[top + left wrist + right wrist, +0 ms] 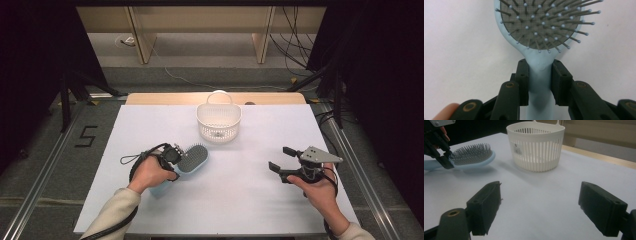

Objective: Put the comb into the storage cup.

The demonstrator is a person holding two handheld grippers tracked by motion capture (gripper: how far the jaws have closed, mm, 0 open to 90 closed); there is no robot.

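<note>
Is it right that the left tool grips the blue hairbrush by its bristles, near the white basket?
Not quite. The left tool grips the hairbrush by its handle, just below the bristles, as the left gripper view shows. The white basket does stand nearby.

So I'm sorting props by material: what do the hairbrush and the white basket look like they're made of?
The hairbrush looks like moulded plastic in pale blue with a smooth, matte skin; its grey pad has a fine woven-looking texture and thin, ball-tipped pins, probably plastic. The left gripper clamps its handle. The basket looks like white, slightly glossy plastic: thin slotted walls and a moulded handle.
</note>
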